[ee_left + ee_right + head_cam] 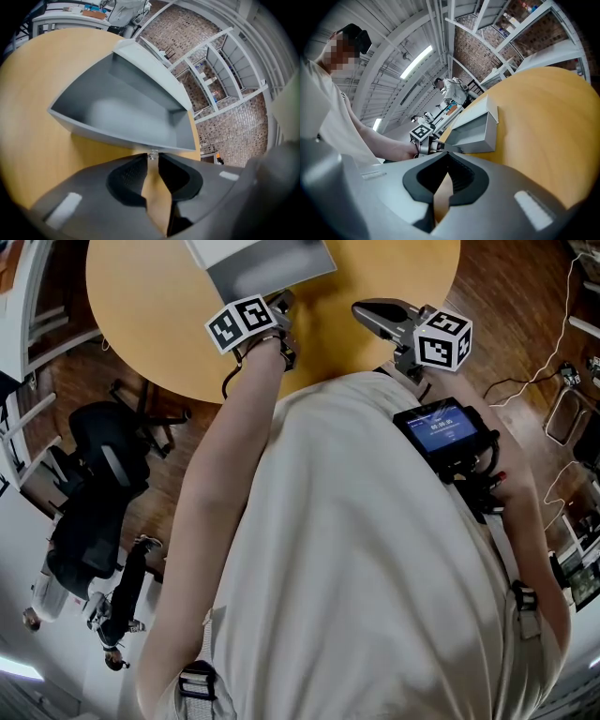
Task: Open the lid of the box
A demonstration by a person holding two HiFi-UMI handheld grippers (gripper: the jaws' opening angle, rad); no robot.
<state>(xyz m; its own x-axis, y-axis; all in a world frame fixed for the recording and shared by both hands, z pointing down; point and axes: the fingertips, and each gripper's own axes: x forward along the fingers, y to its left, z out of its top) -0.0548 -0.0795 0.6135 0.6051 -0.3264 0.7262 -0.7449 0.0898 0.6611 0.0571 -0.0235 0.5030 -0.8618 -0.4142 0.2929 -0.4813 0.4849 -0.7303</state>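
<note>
Pinched a small stud (152,154) on the raised lid's (122,108) near rim, crosswise and straight ahead, in the left gripper's (152,158) closed jaws, with the box (272,273) in from the worktop's (150,315) near edge and the right gripper (446,157), jaws shut and empty, farther off to its right.

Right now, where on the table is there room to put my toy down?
The table is bare right of the box, out to its round edge, and on the box's left too. It is crowded at the near edge, where the left gripper pinches the lid.
</note>
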